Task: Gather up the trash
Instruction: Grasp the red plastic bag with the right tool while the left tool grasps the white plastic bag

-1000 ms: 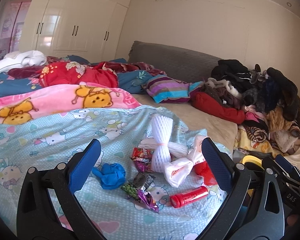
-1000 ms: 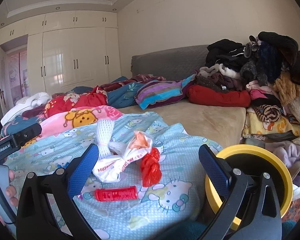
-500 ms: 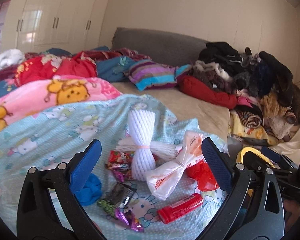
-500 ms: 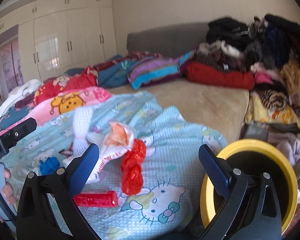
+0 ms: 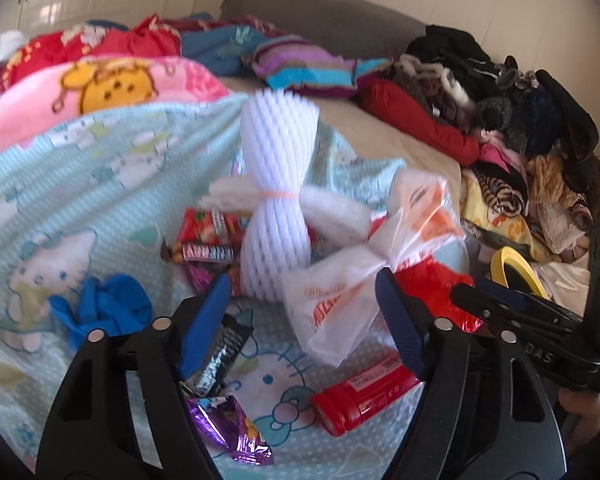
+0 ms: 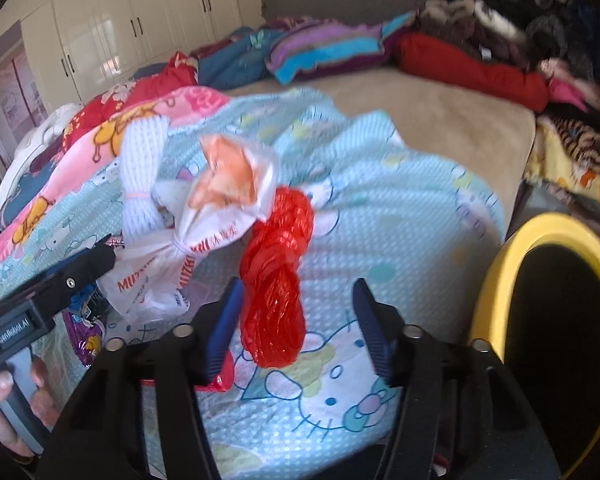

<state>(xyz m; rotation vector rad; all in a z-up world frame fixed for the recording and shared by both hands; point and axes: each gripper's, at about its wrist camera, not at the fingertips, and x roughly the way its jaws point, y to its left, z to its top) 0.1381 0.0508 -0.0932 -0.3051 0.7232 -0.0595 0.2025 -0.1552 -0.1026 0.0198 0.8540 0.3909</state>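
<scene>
Both grippers drop closer, jaws just narrowing on nothing: right gripper (image 6: 296,330) nearest the red bag (image 6: 276,280), running near-to-far between them; left gripper (image 5: 300,320) empty too.

Trash on the bed's blanket (image 5: 100,168): foam net (image 5: 278,204) at back w/ wrappers (image 5: 208,240) to its left, knotted bag (image 5: 340,292) in front-right, tube (image 5: 364,392) nearest, bin (image 6: 500,280) off bed's right edge.
</scene>
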